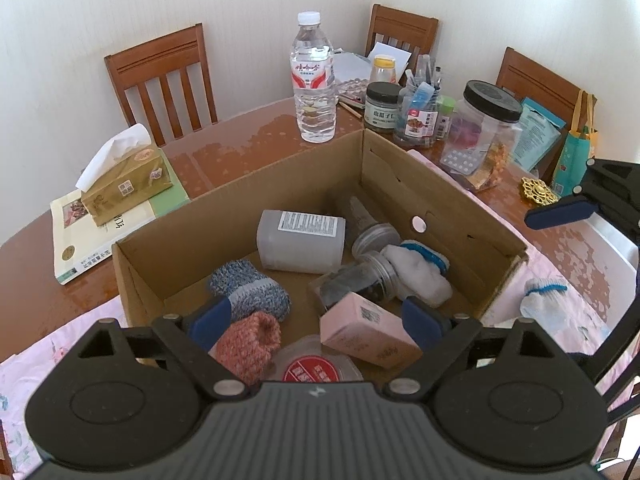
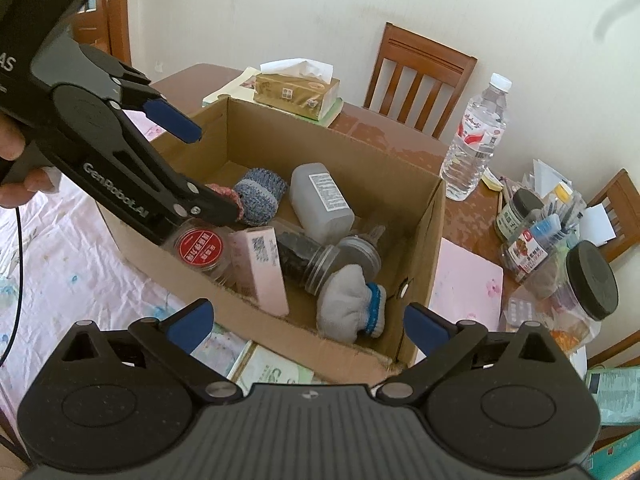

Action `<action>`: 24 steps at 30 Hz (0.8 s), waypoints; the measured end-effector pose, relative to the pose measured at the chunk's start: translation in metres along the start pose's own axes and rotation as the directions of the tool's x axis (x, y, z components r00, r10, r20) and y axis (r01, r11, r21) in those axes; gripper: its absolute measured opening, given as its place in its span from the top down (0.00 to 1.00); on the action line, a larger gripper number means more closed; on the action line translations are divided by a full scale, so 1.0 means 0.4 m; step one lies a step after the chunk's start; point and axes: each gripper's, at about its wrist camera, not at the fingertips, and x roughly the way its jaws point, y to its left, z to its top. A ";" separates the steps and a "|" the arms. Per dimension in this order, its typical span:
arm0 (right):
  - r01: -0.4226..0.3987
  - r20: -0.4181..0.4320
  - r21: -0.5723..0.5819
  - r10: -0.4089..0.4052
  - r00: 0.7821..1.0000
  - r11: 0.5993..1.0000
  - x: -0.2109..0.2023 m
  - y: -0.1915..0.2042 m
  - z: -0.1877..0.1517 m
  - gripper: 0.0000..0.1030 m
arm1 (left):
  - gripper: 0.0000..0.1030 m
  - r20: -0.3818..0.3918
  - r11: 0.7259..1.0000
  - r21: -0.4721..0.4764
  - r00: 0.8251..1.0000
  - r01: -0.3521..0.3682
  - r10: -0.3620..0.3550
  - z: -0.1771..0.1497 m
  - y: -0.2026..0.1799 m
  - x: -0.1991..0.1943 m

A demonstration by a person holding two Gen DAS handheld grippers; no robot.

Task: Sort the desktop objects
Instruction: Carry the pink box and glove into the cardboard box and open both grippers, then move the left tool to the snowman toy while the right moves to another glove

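A: What writing is showing up?

B: "GenRobot.AI" is running in white along the side of the left claw (image 2: 176, 168), seen from the right wrist view. The water bottle (image 1: 313, 80) is wearing a red and white label with Chinese characters I cannot read. The round lid (image 2: 201, 251) in the box is showing a red disc with white characters, also too small to read. The pink carton (image 1: 366, 330) is carrying a QR code, and the grey plastic bottle (image 1: 301, 246) is showing a white label of fine print.

A: And the containers?

B: The cardboard box (image 1: 240, 200) is sitting on the bench (image 1: 240, 140), near its front edge. Inside it are lying the grey plastic bottle, 2 clear jars (image 1: 374, 266) with screw necks, the pink carton, the red-lidded tub, a blue-grey knitted piece (image 1: 250, 286), a pink knitted piece (image 1: 250, 342) and a white glove (image 1: 420, 272) with a blue cuff. At the bench's far right corner, a clear pot (image 1: 420, 108) is holding pens, and a big jar with a black lid (image 1: 486, 120) is standing beside it.

A: The claws?

B: The left claw is hanging over the box's near wall with its blue pads (image 1: 210, 318) spread wide, gripping nothing. The right claw (image 2: 308, 322) is hovering at the box's right side, likewise wide open and empty.

A: Anything outside the box?

B: A second white glove (image 1: 542, 302) is lying on the pink floral cloth (image 1: 516, 308) to the box's right. A gold tissue box (image 1: 128, 186) is resting on a book (image 1: 102, 232) at the left edge.
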 end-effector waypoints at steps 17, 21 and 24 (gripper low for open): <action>0.067 -0.027 0.146 -0.063 0.998 0.987 -0.058 0.021 -0.164 0.00 | 0.07 0.048 0.998 0.064 0.999 0.008 -0.011 -0.082 -0.094 -0.116; 0.073 -0.039 0.157 -0.068 0.997 0.985 -0.073 0.014 -0.209 0.00 | 0.07 0.050 0.998 0.066 0.999 0.012 -0.016 -0.108 -0.132 -0.133; 0.082 -0.044 0.144 -0.076 0.996 0.986 -0.080 0.000 -0.240 0.00 | 0.07 0.048 0.999 0.046 0.999 -0.009 0.007 -0.124 -0.157 -0.141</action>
